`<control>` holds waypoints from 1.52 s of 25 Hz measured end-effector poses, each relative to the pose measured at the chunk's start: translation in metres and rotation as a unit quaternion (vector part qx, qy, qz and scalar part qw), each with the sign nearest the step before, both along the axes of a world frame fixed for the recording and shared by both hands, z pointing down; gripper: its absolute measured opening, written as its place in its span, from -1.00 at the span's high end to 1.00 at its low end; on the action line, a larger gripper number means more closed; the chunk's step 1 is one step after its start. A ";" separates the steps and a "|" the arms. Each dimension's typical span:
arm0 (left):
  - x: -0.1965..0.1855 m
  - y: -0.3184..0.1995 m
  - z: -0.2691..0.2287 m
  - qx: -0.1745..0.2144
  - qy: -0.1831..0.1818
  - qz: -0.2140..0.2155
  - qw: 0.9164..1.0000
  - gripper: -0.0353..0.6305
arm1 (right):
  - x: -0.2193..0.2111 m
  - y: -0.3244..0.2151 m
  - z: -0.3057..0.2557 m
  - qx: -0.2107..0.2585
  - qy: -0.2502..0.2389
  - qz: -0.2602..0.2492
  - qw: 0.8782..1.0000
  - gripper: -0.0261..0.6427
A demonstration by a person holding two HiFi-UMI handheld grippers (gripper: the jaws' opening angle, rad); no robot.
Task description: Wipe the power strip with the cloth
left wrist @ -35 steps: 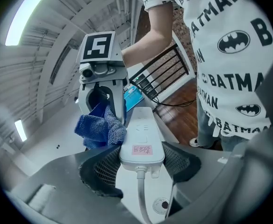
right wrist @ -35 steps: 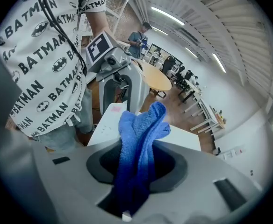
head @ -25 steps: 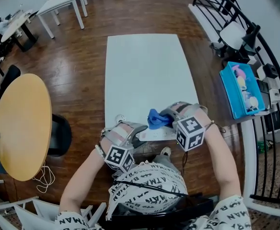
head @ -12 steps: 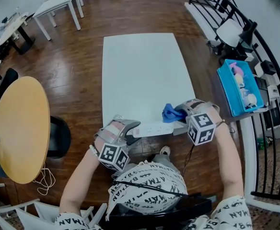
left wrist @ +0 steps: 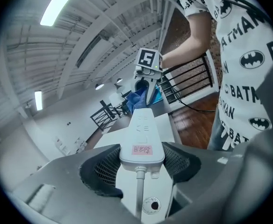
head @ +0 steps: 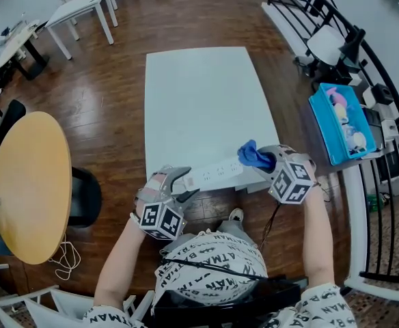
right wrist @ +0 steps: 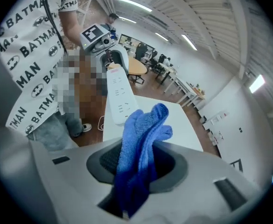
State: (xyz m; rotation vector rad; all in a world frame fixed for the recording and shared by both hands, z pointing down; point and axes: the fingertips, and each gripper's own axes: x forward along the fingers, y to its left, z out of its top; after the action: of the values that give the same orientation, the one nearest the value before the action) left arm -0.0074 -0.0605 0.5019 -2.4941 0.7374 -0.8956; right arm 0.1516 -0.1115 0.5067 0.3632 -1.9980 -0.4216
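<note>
Shirt print: we read "BATMAN" in black capitals, repeated among bat emblems, across the person's white short-sleeved shirt (left wrist: 241, 31).
Sticker: we see a small pink label (left wrist: 141, 149) on the cord end of the white plastic power strip (left wrist: 143, 125). Its dark red characters are too small for us to read.

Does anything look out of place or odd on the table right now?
Nothing stands out. The left gripper clamps the power strip at its cord end; the right gripper holds the blue cloth near the strip's other end, over the near edge of the table.
</note>
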 end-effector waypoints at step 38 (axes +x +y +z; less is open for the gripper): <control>-0.024 -0.075 0.091 -0.151 0.074 -0.149 0.974 0.05 | -0.034 0.019 0.043 -0.096 -0.218 0.286 0.928 0.51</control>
State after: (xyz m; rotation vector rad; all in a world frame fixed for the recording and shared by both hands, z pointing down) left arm -0.0315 -0.1351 0.5927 -2.7878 1.1230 -0.9935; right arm 0.1178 -0.0929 0.5501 0.9464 -2.2071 0.2461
